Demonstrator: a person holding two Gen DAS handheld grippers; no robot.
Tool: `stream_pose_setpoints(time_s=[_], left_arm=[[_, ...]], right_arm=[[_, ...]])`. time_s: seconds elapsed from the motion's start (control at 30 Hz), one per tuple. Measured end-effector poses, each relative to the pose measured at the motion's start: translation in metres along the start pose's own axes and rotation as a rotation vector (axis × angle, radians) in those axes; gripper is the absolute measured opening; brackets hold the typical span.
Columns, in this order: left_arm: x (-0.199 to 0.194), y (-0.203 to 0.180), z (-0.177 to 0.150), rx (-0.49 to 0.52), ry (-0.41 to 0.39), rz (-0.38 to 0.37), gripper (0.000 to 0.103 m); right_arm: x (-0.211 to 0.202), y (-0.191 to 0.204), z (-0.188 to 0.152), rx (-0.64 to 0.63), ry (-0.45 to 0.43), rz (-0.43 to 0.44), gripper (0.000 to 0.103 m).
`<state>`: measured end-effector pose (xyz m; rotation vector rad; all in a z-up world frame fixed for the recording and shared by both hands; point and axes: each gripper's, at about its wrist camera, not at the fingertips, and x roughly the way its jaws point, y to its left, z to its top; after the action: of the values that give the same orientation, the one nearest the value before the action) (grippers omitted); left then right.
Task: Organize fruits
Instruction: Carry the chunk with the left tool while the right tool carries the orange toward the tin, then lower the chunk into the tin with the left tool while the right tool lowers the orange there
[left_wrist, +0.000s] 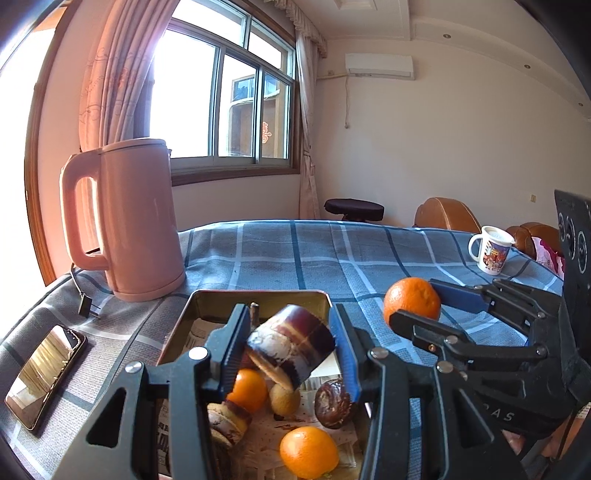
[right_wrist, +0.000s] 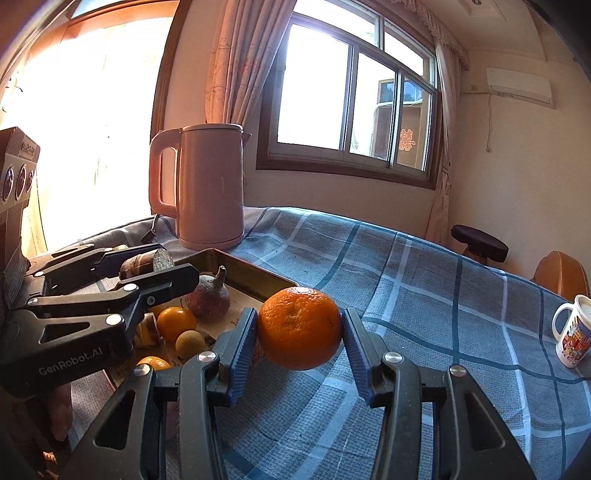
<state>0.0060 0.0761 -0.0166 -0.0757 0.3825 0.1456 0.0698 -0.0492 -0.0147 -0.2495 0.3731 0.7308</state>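
My left gripper (left_wrist: 291, 345) pinches a short dark-purple cylinder (left_wrist: 295, 341), glossy-skinned with a pale cut end, squeezed between ribbed blue pads and tilted above the tray (left_wrist: 258, 295). My right gripper (right_wrist: 300, 334) clamps a pebbly-skinned orange (right_wrist: 299, 328) between the same ribbed blue pads, raised over the checked blue tablecloth (right_wrist: 424, 295) just right of the tray. The tray is rectangular brassy metal lined with printed paper; in it lie two smooth oranges (left_wrist: 309, 450), a small round tan fruit (left_wrist: 284, 398), and dark lumpy pieces, possibly more cut stalk. The black side of my left gripper reads "GenRobot.AI". Behind the tray stands a matte pink kettle (left_wrist: 136, 221); a glossy phone (left_wrist: 44, 374) lies at its left, and a picture-printed white mug (right_wrist: 574, 332) sits well apart at right.
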Motion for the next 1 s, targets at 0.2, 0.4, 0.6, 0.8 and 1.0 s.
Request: stream_pose_setpoints(time_s=[0.2, 0.4, 0.6, 0.8, 1.0], left_arm=[[-0.001, 0.013, -0.001, -0.016, 0.008, 0.021, 0.047], [-0.004, 0.023, -0.001, -0.025, 0.008, 0.04, 0.047], [-0.004, 0.033, 0.0, -0.033, 0.014, 0.06, 0.047], [-0.006, 0.041, 0.0, -0.037, 0.021, 0.071, 0.047], [-0.002, 0.05, -0.001, -0.04, 0.047, 0.1, 0.047]], right_arm=[[0.003, 0.01, 0.004, -0.021, 0.005, 0.02, 0.049], [0.005, 0.018, 0.009, -0.037, 0.004, 0.032, 0.049], [0.008, 0.028, 0.015, -0.055, 0.006, 0.048, 0.049], [0.011, 0.039, 0.021, -0.077, 0.005, 0.067, 0.049], [0.017, 0.048, 0.024, -0.082, 0.014, 0.091, 0.049]])
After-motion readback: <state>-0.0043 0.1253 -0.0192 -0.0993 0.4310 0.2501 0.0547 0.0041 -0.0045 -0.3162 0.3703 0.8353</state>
